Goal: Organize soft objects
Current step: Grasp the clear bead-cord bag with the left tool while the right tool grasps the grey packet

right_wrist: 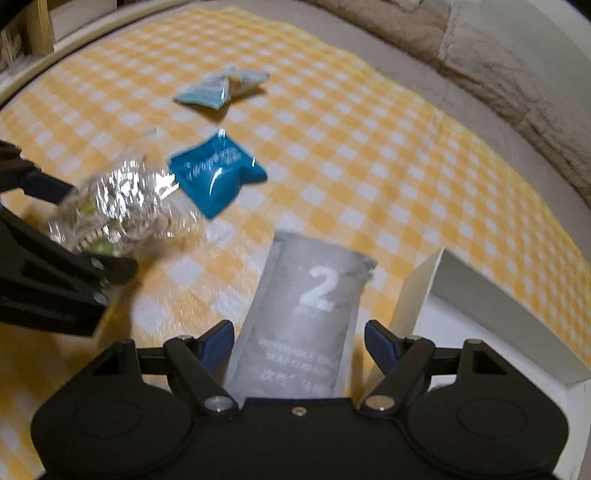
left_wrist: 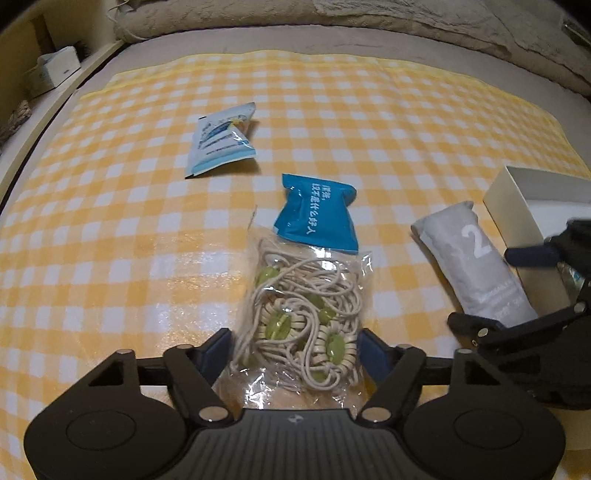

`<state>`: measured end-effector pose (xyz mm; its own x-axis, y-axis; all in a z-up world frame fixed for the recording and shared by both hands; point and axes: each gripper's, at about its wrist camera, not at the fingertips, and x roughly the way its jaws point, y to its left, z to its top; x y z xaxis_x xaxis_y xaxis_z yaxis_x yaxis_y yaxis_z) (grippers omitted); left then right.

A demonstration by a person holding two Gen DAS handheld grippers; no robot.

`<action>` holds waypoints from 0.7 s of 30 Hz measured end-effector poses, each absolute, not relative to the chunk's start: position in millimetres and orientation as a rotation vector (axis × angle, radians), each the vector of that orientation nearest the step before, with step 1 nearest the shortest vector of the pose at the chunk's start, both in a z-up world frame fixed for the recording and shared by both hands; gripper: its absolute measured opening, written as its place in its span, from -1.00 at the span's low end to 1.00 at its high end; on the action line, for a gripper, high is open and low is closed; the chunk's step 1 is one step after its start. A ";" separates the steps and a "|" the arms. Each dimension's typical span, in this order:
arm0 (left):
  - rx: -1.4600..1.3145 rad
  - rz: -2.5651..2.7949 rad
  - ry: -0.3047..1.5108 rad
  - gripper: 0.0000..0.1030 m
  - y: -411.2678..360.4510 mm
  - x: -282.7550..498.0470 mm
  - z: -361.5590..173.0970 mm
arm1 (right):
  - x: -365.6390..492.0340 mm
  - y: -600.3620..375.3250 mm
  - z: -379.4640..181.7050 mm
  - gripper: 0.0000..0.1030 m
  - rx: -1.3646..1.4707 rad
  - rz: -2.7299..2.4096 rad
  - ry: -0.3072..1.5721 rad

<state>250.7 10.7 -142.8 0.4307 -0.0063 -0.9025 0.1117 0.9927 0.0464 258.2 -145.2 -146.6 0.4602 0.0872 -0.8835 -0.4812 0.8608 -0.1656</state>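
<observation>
A clear bag of cord and green beads (left_wrist: 306, 314) with a blue header lies on the yellow checked cloth (left_wrist: 110, 229). My left gripper (left_wrist: 295, 350) is open, its fingers on either side of the bag's near end. A grey pouch marked "2" (right_wrist: 306, 317) lies beside a white box (right_wrist: 480, 332). My right gripper (right_wrist: 299, 343) is open around the pouch's near end. The pouch (left_wrist: 476, 266) and the right gripper (left_wrist: 535, 295) also show in the left wrist view. The bead bag (right_wrist: 114, 206) and the left gripper (right_wrist: 55, 229) show in the right wrist view.
A light blue and white packet (left_wrist: 221, 140) lies farther back on the cloth; it shows in the right wrist view too (right_wrist: 221, 86). Beige bedding (left_wrist: 443, 26) runs along the far edge. A shelf with a white box (left_wrist: 55, 70) stands at the far left.
</observation>
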 end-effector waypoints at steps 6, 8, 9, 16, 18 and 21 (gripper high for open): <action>0.055 -0.023 1.105 0.29 18.2 248.0 -137.9 | 255.7 -145.8 -147.2 0.30 -0.358 0.444 1.061; 0.035 -0.008 1.097 0.25 20.0 248.2 -136.6 | 252.7 -142.7 -146.0 0.19 -0.358 0.482 1.059; 0.029 -0.003 1.092 0.25 20.5 248.4 -135.8 | 250.0 -138.8 -144.2 0.18 -0.353 0.510 1.057; -0.006 0.026 1.056 0.22 22.8 245.6 -126.7 | 247.8 -137.6 -138.0 0.01 -0.335 0.506 1.037; -0.015 0.037 1.042 0.22 23.9 243.6 -121.9 | 246.8 -138.9 -135.0 0.01 -0.331 0.501 1.024; -0.049 0.050 1.005 0.22 28.1 239.7 -110.4 | 246.4 -143.4 -124.6 0.00 -0.311 0.484 0.980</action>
